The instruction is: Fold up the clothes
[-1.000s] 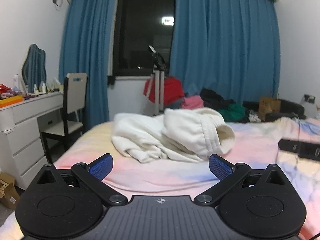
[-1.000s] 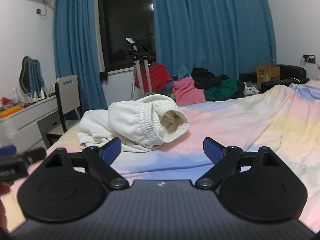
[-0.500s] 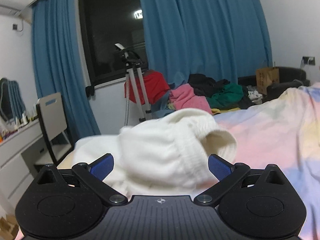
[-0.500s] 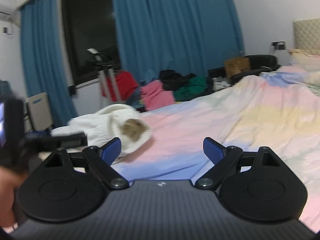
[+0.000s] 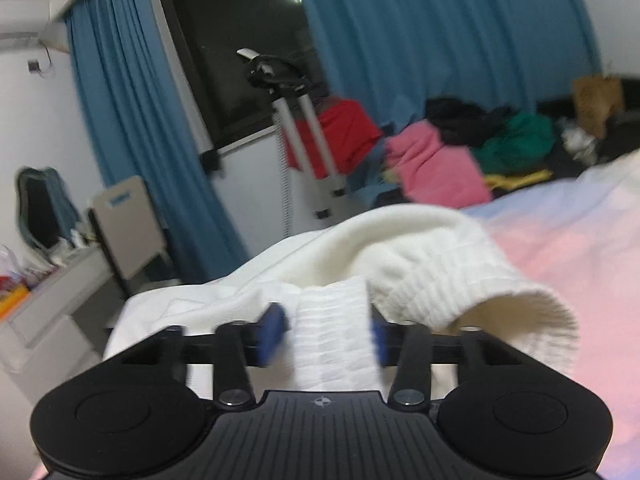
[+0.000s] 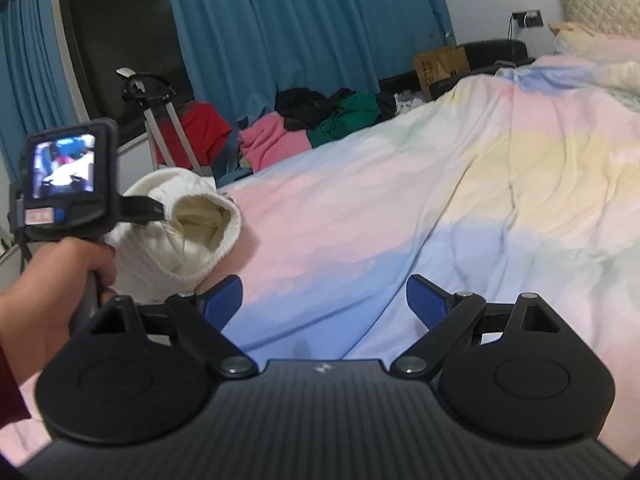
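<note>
Nearest the left wrist camera, the left gripper [image 5: 326,334] has just been closing its jaws, and a ribbed white band of the white garment [image 5: 420,268] now sits between the blue pads [image 5: 272,330]; the right pad lies against the cloth, while motion blur leaves it unclear whether the left pad presses on it yet. The garment lies bunched on the near left part of the bed [image 6: 440,200], its ribbed opening gaping toward the right. In the right wrist view the right gripper [image 6: 324,300] stands spread wide with nothing between its pads, over the pastel pink, blue and yellow bedcover just beside the garment. A hand [image 6: 52,280] at the left edge holds the handle of the left gripper, whose small rear screen [image 6: 64,166] is lit. Beyond the bed a heap of clothes [image 6: 312,120] in pink, green, black and red lies on the floor beside a tripod [image 6: 160,116]. Farther back hang blue curtains [image 6: 304,24] around a dark window [image 6: 120,36].
</note>
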`<state>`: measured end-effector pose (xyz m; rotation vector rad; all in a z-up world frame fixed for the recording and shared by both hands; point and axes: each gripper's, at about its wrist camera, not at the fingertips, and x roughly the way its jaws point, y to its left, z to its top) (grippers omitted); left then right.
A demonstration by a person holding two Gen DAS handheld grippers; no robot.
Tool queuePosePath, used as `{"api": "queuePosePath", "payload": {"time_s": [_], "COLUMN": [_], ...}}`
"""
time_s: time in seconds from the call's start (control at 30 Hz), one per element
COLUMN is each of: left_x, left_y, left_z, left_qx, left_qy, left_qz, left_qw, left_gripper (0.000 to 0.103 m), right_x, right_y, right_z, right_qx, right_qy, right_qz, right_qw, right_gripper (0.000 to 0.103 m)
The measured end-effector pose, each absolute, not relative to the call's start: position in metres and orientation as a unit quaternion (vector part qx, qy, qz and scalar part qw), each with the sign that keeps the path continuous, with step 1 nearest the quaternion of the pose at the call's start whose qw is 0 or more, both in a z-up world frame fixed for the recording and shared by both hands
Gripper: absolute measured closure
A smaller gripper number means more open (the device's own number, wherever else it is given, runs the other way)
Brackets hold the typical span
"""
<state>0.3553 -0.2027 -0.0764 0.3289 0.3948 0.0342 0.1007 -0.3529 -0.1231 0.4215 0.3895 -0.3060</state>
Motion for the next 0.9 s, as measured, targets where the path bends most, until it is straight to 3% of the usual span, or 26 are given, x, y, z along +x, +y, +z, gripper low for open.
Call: {"api": "queuePosePath", "payload": {"time_s": [0.03, 0.07, 0.1, 0.4, 0.57, 0.7, 0.83, 0.9], "left_x": [0.347, 0.339, 0.328, 0.192, 0.103, 0.053, 0.052, 0.05], "left_y": [-0.195, -0.187, -0.179, -0.084, -0.014, 0.059, 0.133, 0.161], "left_z": [-0.071, -0.065, -0.056, 0.025, 0.041, 0.028, -0.007, -0.027], "left_qx": [0.151, 0.139, 0.132, 0.049, 0.003, -0.016, -0.067, -0.09], "left_qy": [0.185, 0.173, 0.161, 0.112, 0.105, 0.127, 0.21, 0.249], "left_qz": [0.006, -0.003, -0.008, -0.074, -0.086, -0.056, -0.002, 0.019], "left_qw": [0.971, 0.975, 0.978, 0.99, 0.991, 0.99, 0.975, 0.964], "left_gripper": [0.067, 0.077, 0.095, 0.097, 0.097, 0.097, 0.097, 0.097], "right_x": [0.101, 0.101, 0.1, 0.08, 0.066, 0.043, 0.021, 0.02], "right_y": [-0.353, -0.353, -0.353, -0.331, -0.317, -0.301, -0.279, -0.261], "right_z": [-0.123, -0.122, -0.12, -0.096, -0.073, -0.053, -0.056, -0.066], "right_qx": [0.21, 0.208, 0.205, 0.165, 0.146, 0.136, 0.117, 0.082], "right_qy": [0.191, 0.186, 0.178, 0.126, 0.113, 0.119, 0.152, 0.178], "right_qz": [-0.147, -0.144, -0.143, -0.112, -0.073, -0.022, 0.021, 0.037], "right_qw": [0.948, 0.949, 0.952, 0.972, 0.98, 0.983, 0.981, 0.98], "right_gripper": [0.013, 0.013, 0.013, 0.013, 0.013, 0.013, 0.013, 0.023]}}
